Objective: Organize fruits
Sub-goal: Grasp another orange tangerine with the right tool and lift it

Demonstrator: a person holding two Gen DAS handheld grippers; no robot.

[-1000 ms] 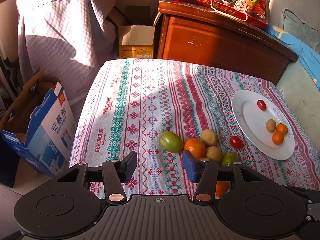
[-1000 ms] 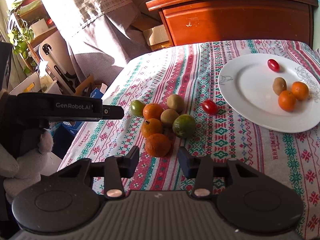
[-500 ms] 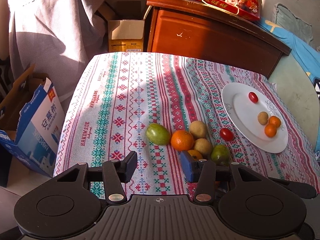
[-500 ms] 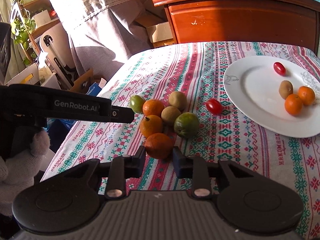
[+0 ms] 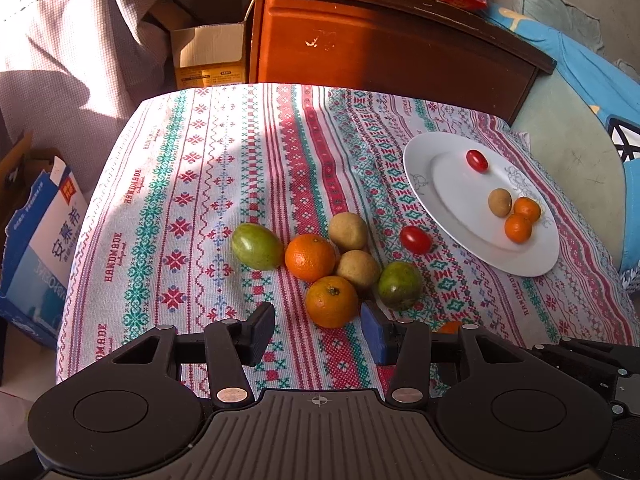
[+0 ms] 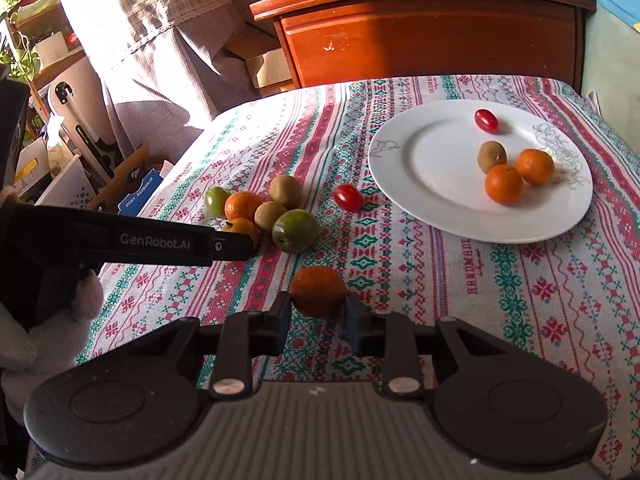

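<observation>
Fruit lies in two groups, and we place everything by the white plate (image 6: 404, 200). On the plate sit two small oranges (image 6: 503, 184), touching each other, a kiwi (image 6: 491, 156) just beside them, and a cherry tomato (image 6: 485, 119) nearer the far rim. Just off the plate's left rim, on the patterned cloth of the counter (image 5: 192, 184), rests a second cherry tomato (image 6: 348, 197). Further left of the plate is a cluster: two kiwis (image 5: 348, 232), two oranges (image 5: 310, 257) and two green fruits (image 5: 257, 246), one at each end. Our right tool (image 6: 318, 316) is clamped on a darker orange (image 6: 318, 291), in front of the cluster and apart from it. Our left tool (image 5: 318, 330) stands with fingers apart and nothing between them, just short of the cluster's nearest orange (image 5: 331, 301). A gloved hand (image 6: 48, 320) grips its handle.
</observation>
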